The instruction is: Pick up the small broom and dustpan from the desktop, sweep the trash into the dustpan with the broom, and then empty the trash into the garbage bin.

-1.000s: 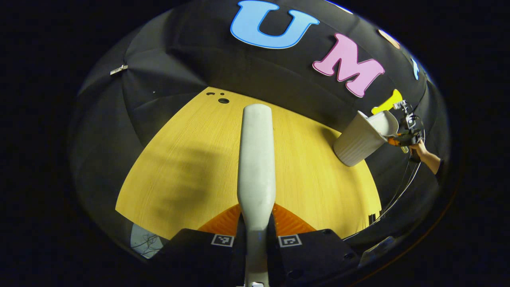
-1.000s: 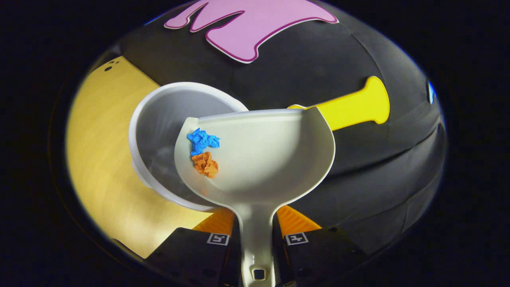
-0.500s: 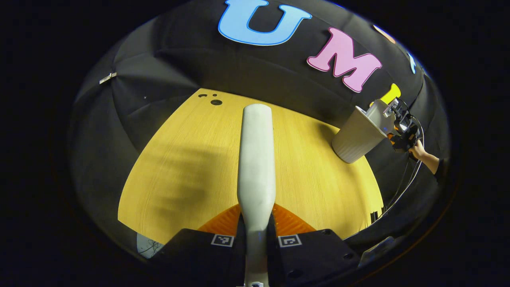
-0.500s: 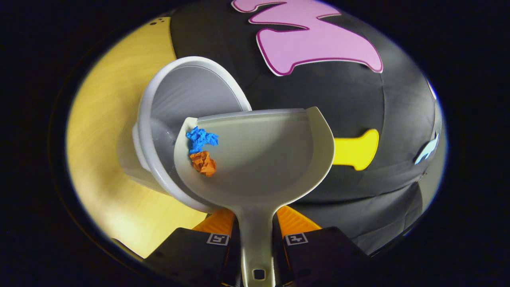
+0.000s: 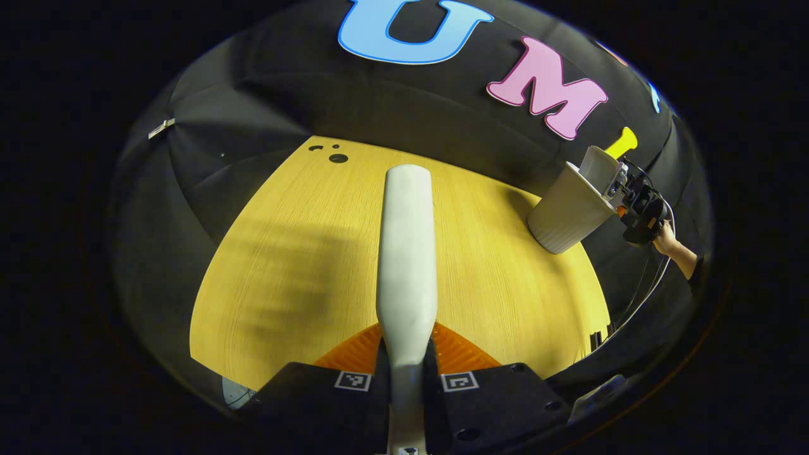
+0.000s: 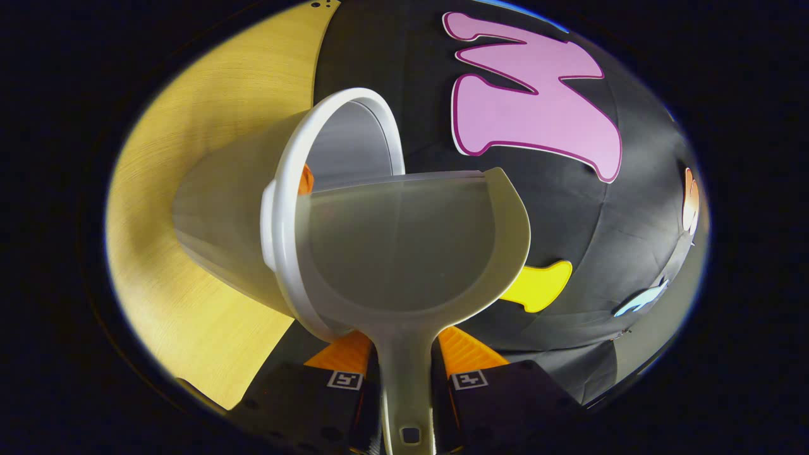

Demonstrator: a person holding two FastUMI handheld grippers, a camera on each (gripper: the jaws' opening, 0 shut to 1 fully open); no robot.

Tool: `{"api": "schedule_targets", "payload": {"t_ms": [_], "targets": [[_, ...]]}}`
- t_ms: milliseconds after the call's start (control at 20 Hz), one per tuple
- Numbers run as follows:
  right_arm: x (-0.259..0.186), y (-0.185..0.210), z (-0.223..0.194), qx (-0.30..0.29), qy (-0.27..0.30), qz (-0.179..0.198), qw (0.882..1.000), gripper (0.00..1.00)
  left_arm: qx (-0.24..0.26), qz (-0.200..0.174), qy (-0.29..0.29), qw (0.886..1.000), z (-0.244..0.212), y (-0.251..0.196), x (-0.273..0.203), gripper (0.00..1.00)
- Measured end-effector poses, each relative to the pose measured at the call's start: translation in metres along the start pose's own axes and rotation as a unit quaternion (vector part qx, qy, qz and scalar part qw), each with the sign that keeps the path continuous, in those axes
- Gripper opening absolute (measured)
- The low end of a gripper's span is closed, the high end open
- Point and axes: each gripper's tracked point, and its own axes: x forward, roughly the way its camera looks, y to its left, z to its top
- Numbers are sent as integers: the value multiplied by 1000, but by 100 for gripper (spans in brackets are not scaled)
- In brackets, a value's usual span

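Note:
My right gripper [image 6: 404, 347] is shut on the handle of the pale dustpan [image 6: 404, 253]. The pan is tipped over the mouth of the white garbage bin [image 6: 221, 215], and its scoop is bare. An orange scrap [image 6: 306, 180] shows just inside the bin's rim. My left gripper [image 5: 407, 344] is shut on the small broom [image 5: 407, 253], which points forward above the wooden table [image 5: 303, 253]. In the left gripper view, the bin [image 5: 565, 212] stands at the far right of the table, with the dustpan [image 5: 600, 167] at its rim.
A person's hand [image 5: 667, 243] holds the other gripper [image 5: 638, 205] beside the bin, with cables hanging below it. Small dark holes [image 5: 338, 158] mark the table's far left corner. Black cloth walls close in behind the table.
The dustpan has tipped further over the bin. The blue and orange scraps have slid off the pan into it. The left gripper with the broom has barely moved.

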Motion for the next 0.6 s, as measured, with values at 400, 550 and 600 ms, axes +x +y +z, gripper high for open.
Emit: {"api": "schedule_targets", "payload": {"t_ms": [400, 550, 600], "targets": [[3, 12, -15, 213, 65, 89, 971, 36, 16, -1, -1, 1000, 1, -17, -7, 26], [1, 10, -12, 280, 87, 104, 950, 39, 20, -2, -15, 1000, 8, -22, -14, 26], [0, 10, -10, 309, 90, 109, 940, 39, 20, -2, -19, 1000, 11, -24, -17, 24]]}}
